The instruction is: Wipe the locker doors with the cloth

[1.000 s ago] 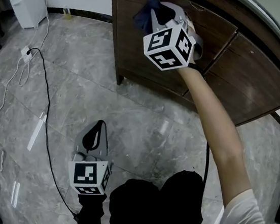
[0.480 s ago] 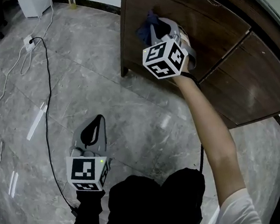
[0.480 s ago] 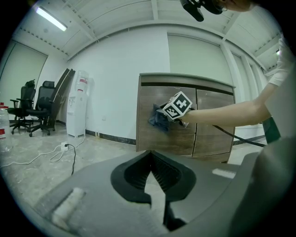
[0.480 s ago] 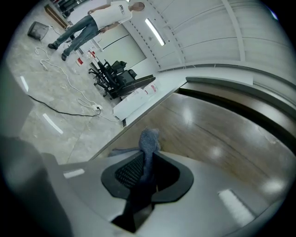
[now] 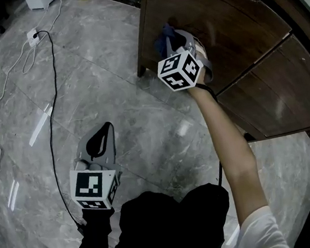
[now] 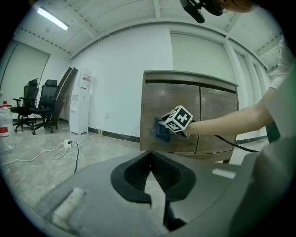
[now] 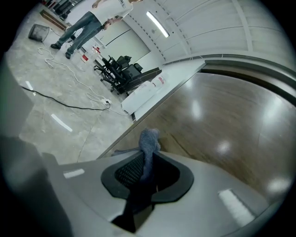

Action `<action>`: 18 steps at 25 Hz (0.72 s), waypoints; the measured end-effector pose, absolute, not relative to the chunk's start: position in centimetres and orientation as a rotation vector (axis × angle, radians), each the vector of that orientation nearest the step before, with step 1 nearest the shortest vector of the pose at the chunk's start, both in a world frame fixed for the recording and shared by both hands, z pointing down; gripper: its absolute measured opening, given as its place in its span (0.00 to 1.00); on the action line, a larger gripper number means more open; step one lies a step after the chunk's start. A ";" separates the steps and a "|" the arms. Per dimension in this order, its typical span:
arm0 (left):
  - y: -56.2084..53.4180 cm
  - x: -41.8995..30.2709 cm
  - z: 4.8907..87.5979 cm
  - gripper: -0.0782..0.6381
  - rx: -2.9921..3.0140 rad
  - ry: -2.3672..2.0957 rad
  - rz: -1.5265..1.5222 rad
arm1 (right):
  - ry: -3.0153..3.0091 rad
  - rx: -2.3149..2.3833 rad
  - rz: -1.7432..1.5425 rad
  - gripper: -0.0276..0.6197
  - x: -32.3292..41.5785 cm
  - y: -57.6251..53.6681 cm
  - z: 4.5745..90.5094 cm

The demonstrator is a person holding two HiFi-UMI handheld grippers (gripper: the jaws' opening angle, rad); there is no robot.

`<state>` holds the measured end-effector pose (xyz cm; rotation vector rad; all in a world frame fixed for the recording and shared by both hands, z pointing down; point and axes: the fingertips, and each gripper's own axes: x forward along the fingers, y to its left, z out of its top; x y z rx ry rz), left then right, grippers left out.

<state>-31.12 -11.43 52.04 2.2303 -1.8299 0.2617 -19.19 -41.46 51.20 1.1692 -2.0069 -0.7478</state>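
Observation:
The brown wooden locker [image 5: 215,22] has two doors, also seen in the left gripper view [image 6: 185,102]. My right gripper [image 5: 175,39] is shut on a blue cloth [image 5: 162,39] and presses it against the left door near its left edge. In the right gripper view the cloth [image 7: 149,139] sticks up between the jaws against the glossy door [image 7: 222,125]. My left gripper [image 5: 109,126] hangs low over the floor with its tips together and nothing in it. From the left gripper view the right gripper [image 6: 163,126] and the cloth [image 6: 158,131] show on the door.
A black cable [image 5: 56,105] runs across the marble floor from a socket strip [image 5: 33,34]. Office chairs [image 6: 41,104] and a white unit [image 6: 81,99] stand far left of the locker. A person [image 7: 83,23] stands in the distance.
My right gripper has slid the cloth down the left door. The left gripper stays low over the floor, about where it was.

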 end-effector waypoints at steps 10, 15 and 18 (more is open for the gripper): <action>-11.7 -32.0 52.8 0.11 2.217 -1.846 0.276 | -2.010 1.133 -0.679 0.13 -19.5 -41.5 55.8; -11.6 -32.1 53.2 0.11 2.205 -1.837 0.277 | -2.007 1.111 -0.629 0.13 -19.4 -41.3 58.3; -11.6 -32.0 53.4 0.11 2.195 -1.828 0.277 | -2.005 1.101 -0.609 0.13 -19.3 -41.3 59.4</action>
